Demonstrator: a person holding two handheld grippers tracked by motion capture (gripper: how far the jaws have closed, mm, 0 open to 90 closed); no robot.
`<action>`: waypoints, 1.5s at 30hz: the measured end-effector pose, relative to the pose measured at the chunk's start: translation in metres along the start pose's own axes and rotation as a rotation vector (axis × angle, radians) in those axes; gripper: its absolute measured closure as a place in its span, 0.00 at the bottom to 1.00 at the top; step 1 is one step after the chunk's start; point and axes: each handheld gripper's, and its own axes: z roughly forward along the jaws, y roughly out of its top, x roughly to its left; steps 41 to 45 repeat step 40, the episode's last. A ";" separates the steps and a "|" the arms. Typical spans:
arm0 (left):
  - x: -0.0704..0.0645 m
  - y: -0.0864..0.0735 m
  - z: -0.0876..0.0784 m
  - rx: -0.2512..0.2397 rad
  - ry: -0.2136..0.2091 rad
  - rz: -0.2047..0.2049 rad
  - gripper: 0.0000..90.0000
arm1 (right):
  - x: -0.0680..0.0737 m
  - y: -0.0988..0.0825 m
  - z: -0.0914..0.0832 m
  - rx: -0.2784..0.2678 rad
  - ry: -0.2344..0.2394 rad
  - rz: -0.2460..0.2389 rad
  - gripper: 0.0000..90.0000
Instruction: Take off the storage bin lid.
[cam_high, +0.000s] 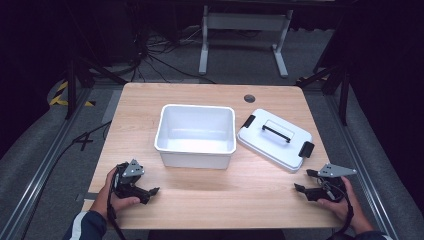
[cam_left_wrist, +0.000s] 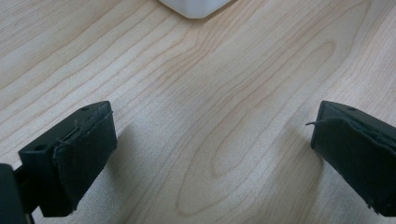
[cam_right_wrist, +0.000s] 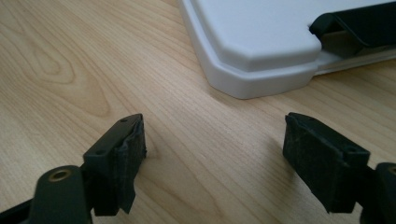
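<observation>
No readable labels or writing. White bin (cam_high: 195, 135) sitting mid-table (cam_high: 210, 200), open; lid (cam_high: 274, 138) lying just right, black handle up. Left gripper (cam_high: 147, 192) and right gripper (cam_high: 301, 189) resting near front edge, jaws gaping, gripping nothing. Light wood; dark room, grey carpet.

High view: both forearms cut by the bottom edge; the left hand (cam_high: 111, 192) wraps and hides the body of the left gripper (cam_high: 150, 192), and the right hand (cam_high: 345, 202) likewise covers much of the right gripper (cam_high: 300, 188). Left gripper view: white rectangular plastic tub (cam_left_wrist: 195, 7) cropped by the top edge to one rounded corner. Right gripper view: white plastic lid (cam_right_wrist: 261, 42) with black clasp (cam_right_wrist: 359, 23), both cut by the top and right edges
</observation>
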 end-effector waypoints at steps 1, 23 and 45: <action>0.000 0.000 0.000 0.000 0.000 0.000 0.01 | 0.000 0.000 0.000 -0.001 0.000 0.002 0.23; 0.000 -0.001 -0.001 0.002 -0.003 -0.004 0.01 | 0.000 0.001 0.001 -0.001 -0.001 0.003 0.23; 0.001 -0.001 0.000 -0.004 0.008 -0.015 0.01 | 0.000 0.001 0.001 -0.001 -0.001 0.003 0.23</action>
